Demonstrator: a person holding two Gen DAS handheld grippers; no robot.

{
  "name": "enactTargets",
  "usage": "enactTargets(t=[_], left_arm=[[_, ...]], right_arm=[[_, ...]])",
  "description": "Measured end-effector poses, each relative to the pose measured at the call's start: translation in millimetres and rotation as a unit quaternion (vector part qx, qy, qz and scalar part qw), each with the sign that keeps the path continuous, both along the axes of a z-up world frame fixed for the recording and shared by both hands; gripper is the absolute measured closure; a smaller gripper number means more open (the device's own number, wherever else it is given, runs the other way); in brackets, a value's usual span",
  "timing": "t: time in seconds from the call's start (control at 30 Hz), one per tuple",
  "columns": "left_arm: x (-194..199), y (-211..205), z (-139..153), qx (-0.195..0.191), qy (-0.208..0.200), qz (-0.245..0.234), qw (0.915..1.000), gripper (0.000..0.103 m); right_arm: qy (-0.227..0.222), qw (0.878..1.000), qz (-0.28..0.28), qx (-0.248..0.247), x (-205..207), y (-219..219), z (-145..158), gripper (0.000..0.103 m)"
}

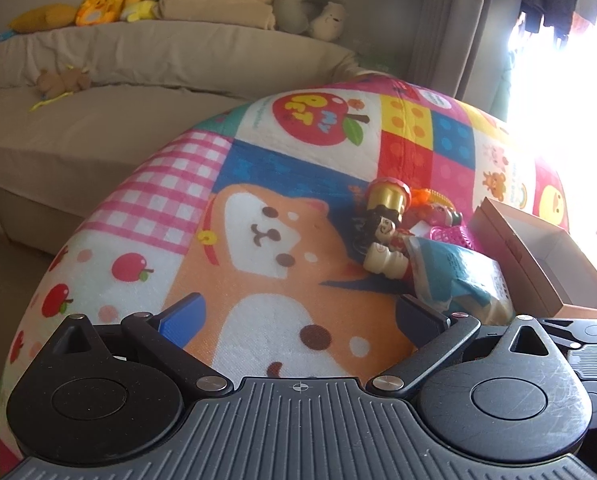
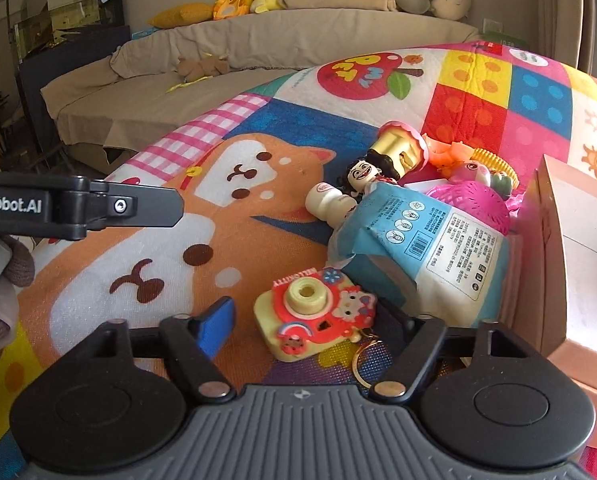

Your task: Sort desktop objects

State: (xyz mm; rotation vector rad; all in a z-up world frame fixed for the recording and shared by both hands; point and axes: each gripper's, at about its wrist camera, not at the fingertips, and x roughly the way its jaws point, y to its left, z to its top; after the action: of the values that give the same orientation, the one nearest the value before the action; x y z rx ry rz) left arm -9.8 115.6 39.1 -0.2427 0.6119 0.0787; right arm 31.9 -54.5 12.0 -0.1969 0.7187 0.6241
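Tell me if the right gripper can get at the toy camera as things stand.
Probably yes. The toy camera lies flat on the mat between the open fingers of the right gripper, with nothing over it. The blue packet sits close on its right and might crowd that finger.

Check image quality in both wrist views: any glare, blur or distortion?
Left wrist view: window glare blows out the right edge past the cardboard box; strong fisheye bulge in the patterned cloth. Right wrist view: evenly lit, sharp on the toy camera, same bulge.

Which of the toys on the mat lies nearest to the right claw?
The toy camera, yellow with a red front and a key ring; it lies between the right claw's fingers, apart from the heap behind.
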Motion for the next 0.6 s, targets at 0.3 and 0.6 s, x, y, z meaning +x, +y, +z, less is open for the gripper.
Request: enactTargets(t=[0.3,0.6], left_arm=[[8.8,-57.4,6.6,0.052,-0.022,-0.13,0.9899,0.0],[87.6,-122.0,5.0,0.141,-0.064,-0.328,0.9317,0.0]], right_arm=[[0.019,0.999,-0.023,0.017,-75.7,-93.0,19.3,0.041],[-0.035,0.976,-0.203,0.064,-87.3,-183.7,24.0,0.02]])
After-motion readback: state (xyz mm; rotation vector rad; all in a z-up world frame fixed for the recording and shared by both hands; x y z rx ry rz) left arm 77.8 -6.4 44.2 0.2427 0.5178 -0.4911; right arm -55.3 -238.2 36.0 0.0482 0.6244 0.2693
